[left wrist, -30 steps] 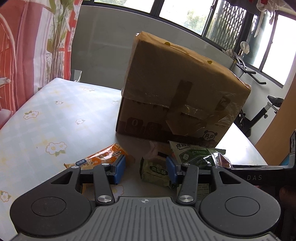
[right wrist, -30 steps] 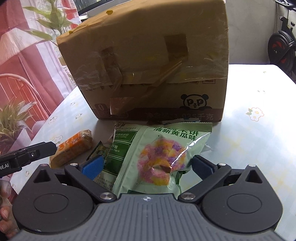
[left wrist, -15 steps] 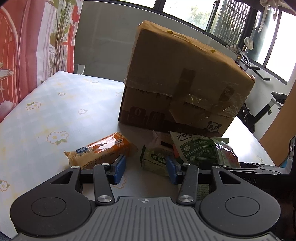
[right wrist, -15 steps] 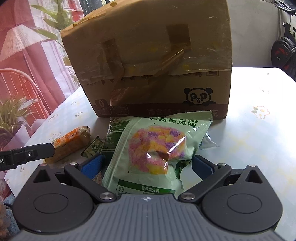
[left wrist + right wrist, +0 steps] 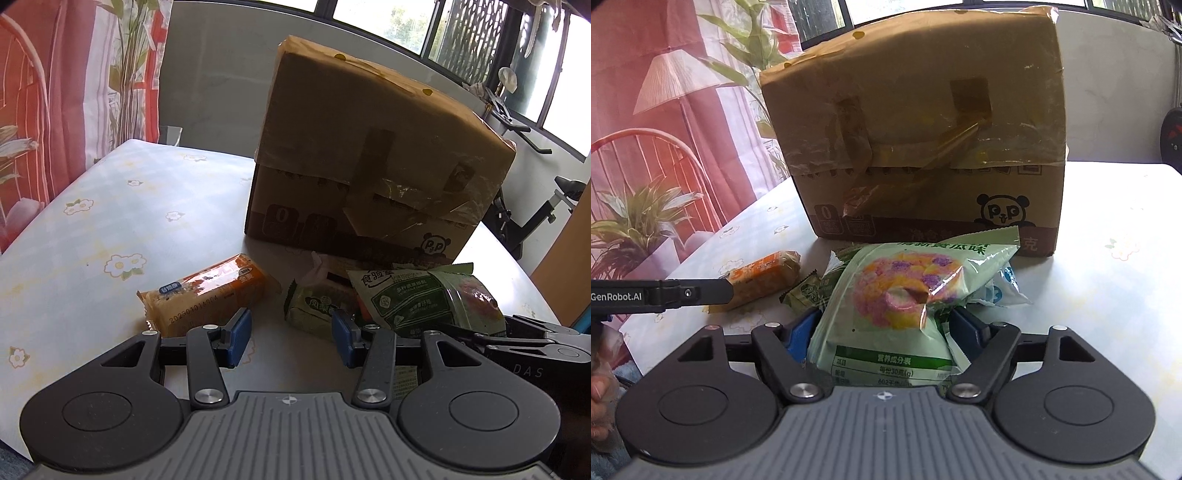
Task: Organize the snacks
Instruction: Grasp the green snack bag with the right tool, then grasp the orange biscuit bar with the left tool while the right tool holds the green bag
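Floral tabletop, cardboard box behind. Right gripper fingers straddle the green snack bag lying before the box: light, crinkly, slippery, likely best pinched mid-body. Left gripper spread, empty.

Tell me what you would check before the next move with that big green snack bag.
1. Large green snack bag sits between the right gripper pads: ok.
2. Pads firmly gripping the bag: cannot tell; they flank it, contact unclear.
3. Left gripper free: ok, open and holding nothing.
4. Orange wrapped snack bar apart from the green bag: ok.
5. Small green packet and blue-white packet beneath the bag could drag along: not ok.
6. Taped brown cardboard box open to receive snacks: cannot tell.
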`<state>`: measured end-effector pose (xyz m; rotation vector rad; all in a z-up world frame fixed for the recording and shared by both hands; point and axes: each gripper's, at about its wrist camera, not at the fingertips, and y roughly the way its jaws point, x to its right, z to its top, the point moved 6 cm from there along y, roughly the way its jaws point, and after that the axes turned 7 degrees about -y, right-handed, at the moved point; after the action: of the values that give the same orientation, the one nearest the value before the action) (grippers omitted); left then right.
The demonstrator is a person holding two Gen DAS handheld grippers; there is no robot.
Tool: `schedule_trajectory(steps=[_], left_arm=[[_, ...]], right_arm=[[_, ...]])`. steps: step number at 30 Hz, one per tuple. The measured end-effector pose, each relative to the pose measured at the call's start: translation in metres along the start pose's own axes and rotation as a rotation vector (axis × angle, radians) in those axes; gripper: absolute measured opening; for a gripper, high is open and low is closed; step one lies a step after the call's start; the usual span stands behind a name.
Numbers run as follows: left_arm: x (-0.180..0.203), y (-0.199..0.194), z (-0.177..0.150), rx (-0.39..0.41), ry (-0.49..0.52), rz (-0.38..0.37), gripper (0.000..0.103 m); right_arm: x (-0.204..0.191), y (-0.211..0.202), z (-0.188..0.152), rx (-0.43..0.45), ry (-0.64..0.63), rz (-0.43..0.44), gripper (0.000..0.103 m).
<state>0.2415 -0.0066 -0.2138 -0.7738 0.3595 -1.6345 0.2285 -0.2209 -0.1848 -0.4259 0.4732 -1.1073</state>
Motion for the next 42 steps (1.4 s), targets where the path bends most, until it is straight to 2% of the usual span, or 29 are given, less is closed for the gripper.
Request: schedule_trajectory(steps=[1, 8, 15, 19, 22, 27, 34, 42], left_arm=[[0.0, 0.0, 0.0, -0.001, 0.001, 0.005, 0.05], [-0.011, -0.001, 0.009, 0.019, -0.017, 0.055, 0.05], [-0.023, 0.005, 0.026, 0.036, 0.014, 0.1, 0.05], [-0.028, 0.024, 0.04, 0.024, 0.099, 0.082, 0.05], [-0.041, 0.044, 0.052, -0.006, 0.094, 0.083, 0.05], [-0.047, 0.069, 0.062, -0.057, 0.099, 0.03, 0.051], [-0.048, 0.076, 0.051, -0.1, 0.123, 0.006, 0.052], [-0.049, 0.074, 0.04, -0.133, 0.136, 0.026, 0.06]], right_arm=[[0.001, -0.002, 0.0, 0.009, 0.005, 0.005, 0.07], [0.011, -0.015, 0.0, 0.041, 0.051, 0.007, 0.07], [0.042, -0.041, 0.003, 0.125, 0.135, -0.091, 0.07], [0.058, -0.046, -0.002, 0.128, 0.193, -0.155, 0.07], [0.064, -0.048, -0.004, 0.133, 0.213, -0.18, 0.07], [0.065, -0.049, -0.004, 0.132, 0.213, -0.208, 0.07], [0.067, -0.046, -0.007, 0.117, 0.225, -0.215, 0.07], [0.065, -0.042, -0.006, 0.108, 0.218, -0.197, 0.07]])
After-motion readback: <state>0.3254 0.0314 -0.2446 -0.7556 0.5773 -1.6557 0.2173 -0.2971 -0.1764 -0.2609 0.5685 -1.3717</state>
